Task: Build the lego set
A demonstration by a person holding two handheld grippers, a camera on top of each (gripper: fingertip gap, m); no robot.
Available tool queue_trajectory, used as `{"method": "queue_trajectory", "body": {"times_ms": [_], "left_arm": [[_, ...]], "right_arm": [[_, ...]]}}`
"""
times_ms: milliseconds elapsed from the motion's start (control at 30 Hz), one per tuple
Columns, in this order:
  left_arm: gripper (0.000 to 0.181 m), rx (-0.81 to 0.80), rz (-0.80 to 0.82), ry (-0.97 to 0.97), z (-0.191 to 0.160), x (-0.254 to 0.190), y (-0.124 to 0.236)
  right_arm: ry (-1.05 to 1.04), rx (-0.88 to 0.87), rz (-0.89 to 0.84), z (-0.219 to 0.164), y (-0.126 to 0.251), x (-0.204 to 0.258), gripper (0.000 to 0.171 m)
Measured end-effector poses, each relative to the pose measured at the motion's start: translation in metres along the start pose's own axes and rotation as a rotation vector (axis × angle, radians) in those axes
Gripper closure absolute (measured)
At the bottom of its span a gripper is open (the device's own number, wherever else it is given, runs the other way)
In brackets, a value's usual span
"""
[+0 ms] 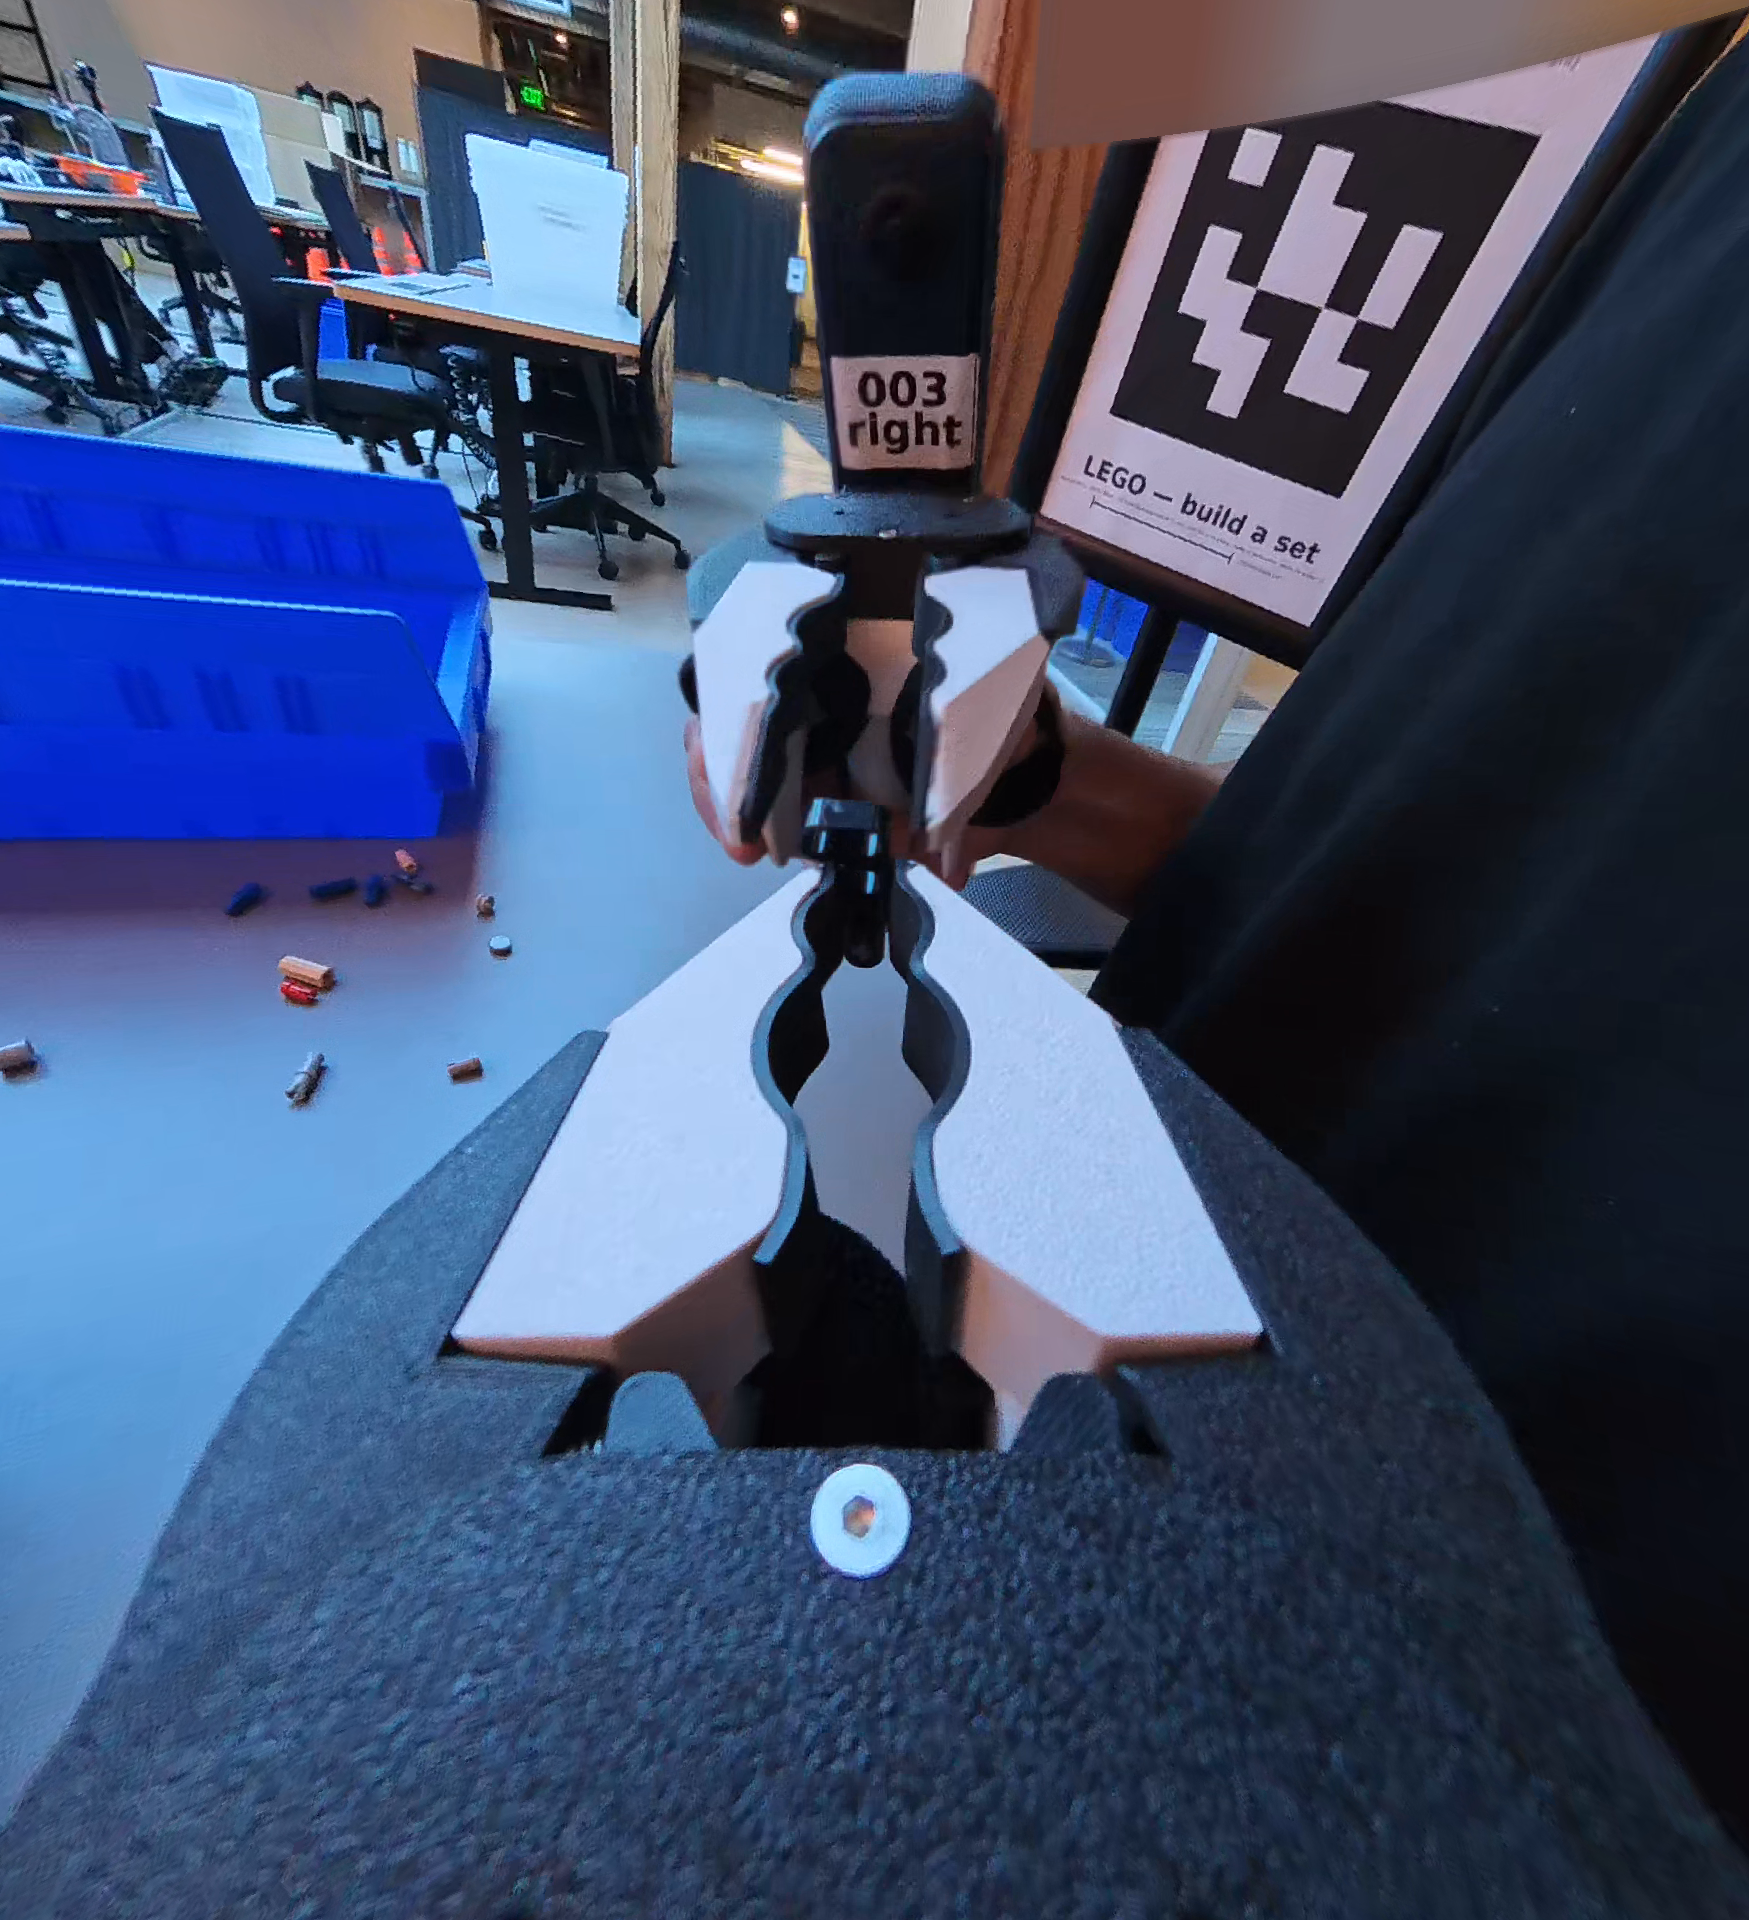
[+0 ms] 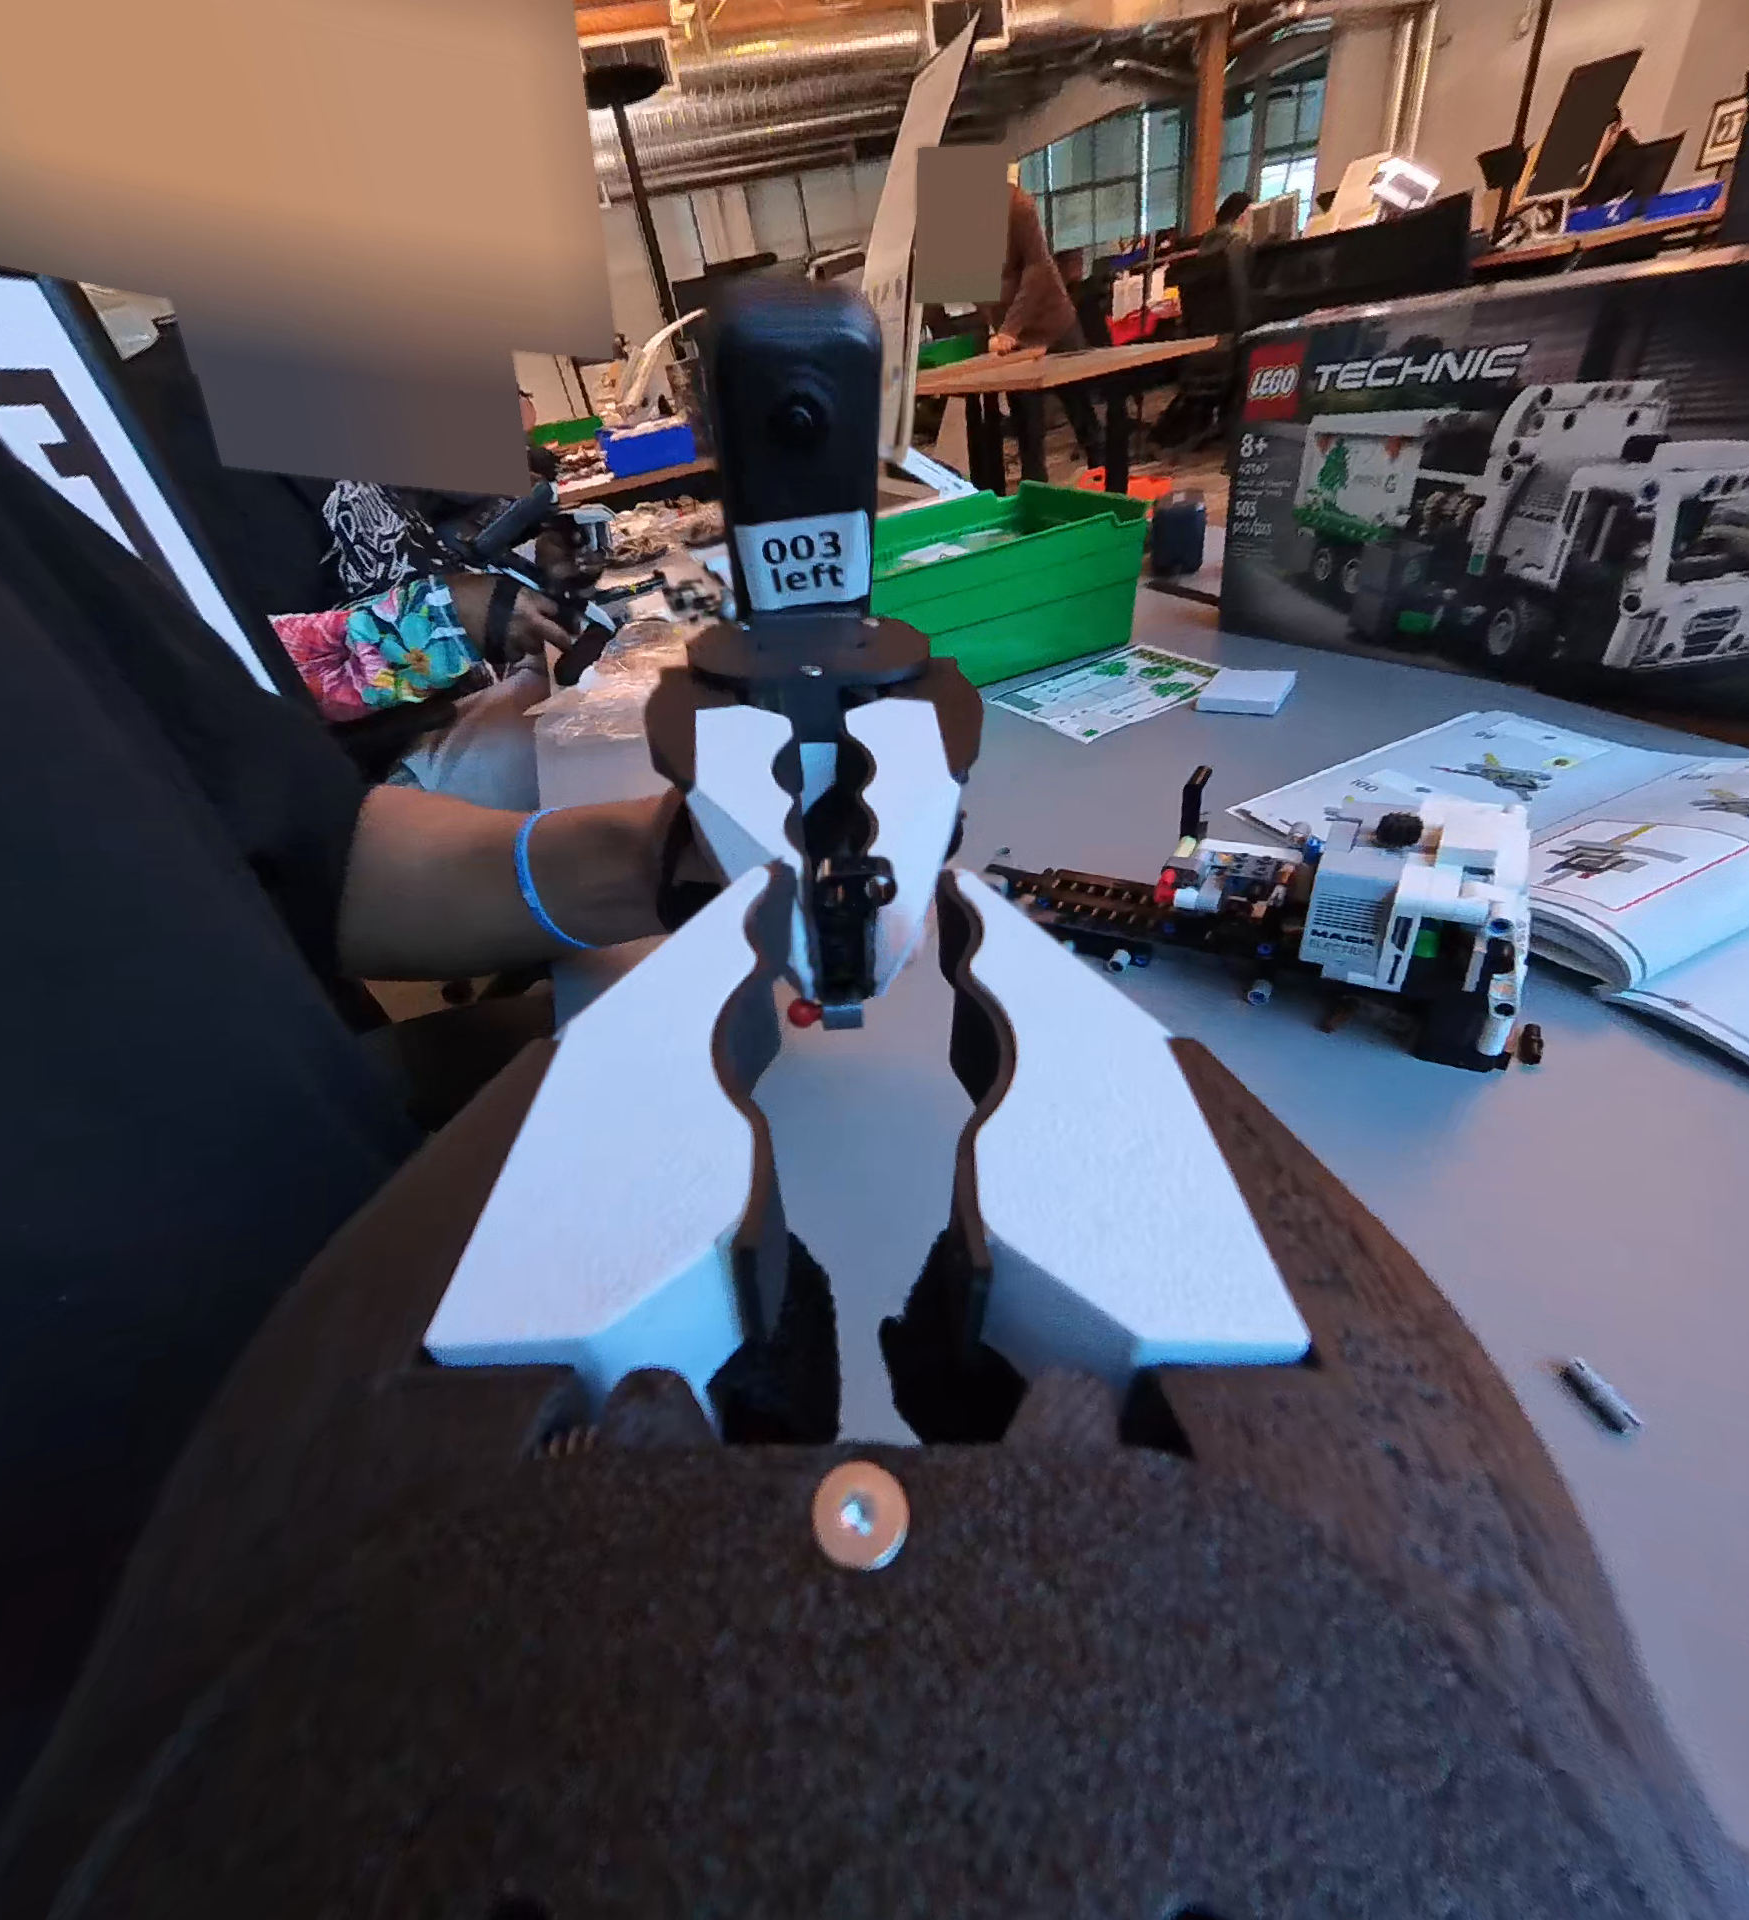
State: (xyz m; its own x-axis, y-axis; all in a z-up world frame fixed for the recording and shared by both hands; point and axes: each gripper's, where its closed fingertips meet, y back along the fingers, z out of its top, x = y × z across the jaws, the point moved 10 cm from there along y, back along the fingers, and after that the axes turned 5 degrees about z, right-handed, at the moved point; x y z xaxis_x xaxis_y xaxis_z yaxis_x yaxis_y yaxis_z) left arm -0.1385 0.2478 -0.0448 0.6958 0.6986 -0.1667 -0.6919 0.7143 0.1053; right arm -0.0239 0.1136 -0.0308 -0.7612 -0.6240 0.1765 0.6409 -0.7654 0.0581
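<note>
Two grippers meet nose to nose above the table [image 2: 1265,1195].
Left gripper [image 1: 854,914] pinches a small black piece [image 1: 849,883] for joining; right gripper [image 2: 854,904] stands spread — seemingly releasing; truck model [image 2: 1369,935] waits aside.

The small black lego piece [image 1: 854,883] is partly covered by the fingers [image 1: 704,1039] around it, so its full shape cannot be told. The blue bin [image 1: 174,644] is cut off by the left edge. The loose pieces [image 1: 307,977] on the worktop [image 1: 226,1247] are too small to be identified. The open booklet [image 2: 1680,883] and the box [image 2: 1535,499] are cropped at the right edge. The half-built truck [image 2: 1369,914] is seen blurred in its details.
</note>
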Motion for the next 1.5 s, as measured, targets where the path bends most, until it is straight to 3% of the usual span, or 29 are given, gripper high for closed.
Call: {"method": "queue_trajectory", "body": {"times_ms": [167,633,767,933,1233,1333,1500], "left_arm": [[0.176,0.009,0.023,-0.017,0.003,-0.002,0.001],[0.176,0.027,0.019,-0.003,0.001,0.005,0.005],[0.176,0.004,0.014,0.045,-0.003,0.014,0.009],[0.176,-0.035,-0.010,0.091,0.000,0.024,0.019],[0.176,0.002,-0.026,0.098,-0.007,0.035,0.009],[0.177,0.020,-0.006,0.063,-0.010,0.033,0.007],[0.177,0.033,0.011,0.035,-0.014,0.031,0.009]], "right_arm": [[-0.004,-0.015,0.020,-0.001,-0.002,0.000,0.157],[-0.063,-0.031,0.003,-0.003,0.001,-0.005,0.157],[-0.074,-0.055,-0.065,-0.002,0.030,-0.013,0.152],[-0.087,0.365,-0.218,-0.051,0.066,-0.021,0.151],[-0.042,0.578,-0.368,-0.083,0.053,-0.020,0.148],[-0.044,0.645,-0.374,-0.089,0.052,-0.023,0.148],[-0.107,0.608,-0.266,-0.087,0.043,-0.014,0.146]]}}
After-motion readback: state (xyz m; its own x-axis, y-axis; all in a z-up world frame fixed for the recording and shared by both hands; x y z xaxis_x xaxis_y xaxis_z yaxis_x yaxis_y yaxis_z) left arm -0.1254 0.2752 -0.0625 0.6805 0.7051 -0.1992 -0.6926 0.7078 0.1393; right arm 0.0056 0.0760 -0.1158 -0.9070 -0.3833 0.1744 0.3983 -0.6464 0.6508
